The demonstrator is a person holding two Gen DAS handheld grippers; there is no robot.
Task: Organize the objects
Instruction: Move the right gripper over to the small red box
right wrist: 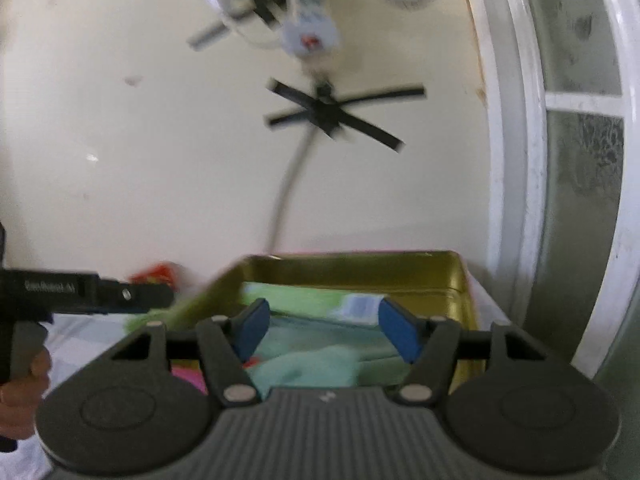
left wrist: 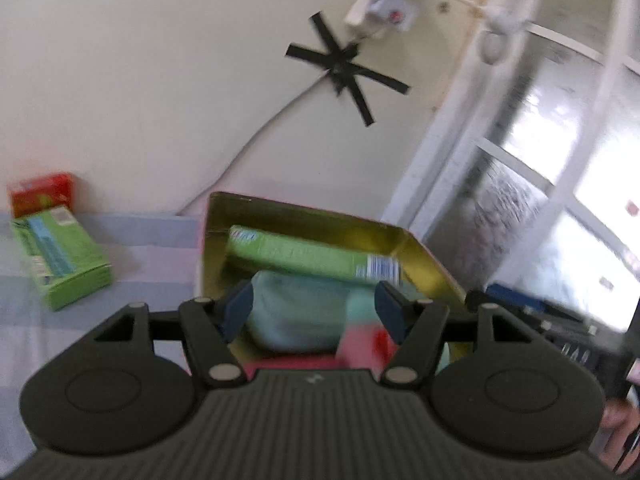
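Note:
A gold tin box (left wrist: 424,256) stands on the cloth-covered table by the wall. Inside lie a long green carton (left wrist: 304,256), a teal packet (left wrist: 296,312) and a pink-red item (left wrist: 360,340). My left gripper (left wrist: 314,308) is open and empty just above the box's near side. In the right wrist view the same gold box (right wrist: 460,280) holds the green carton (right wrist: 296,296) and the teal packet (right wrist: 320,356). My right gripper (right wrist: 324,328) is open and empty over the box. The left gripper's body (right wrist: 80,290) shows at the left.
A green carton (left wrist: 60,256) lies on the striped cloth at the left, with a red box (left wrist: 42,192) behind it by the wall. A white-framed window (left wrist: 540,184) stands to the right. Dark equipment (left wrist: 560,328) sits beside the box.

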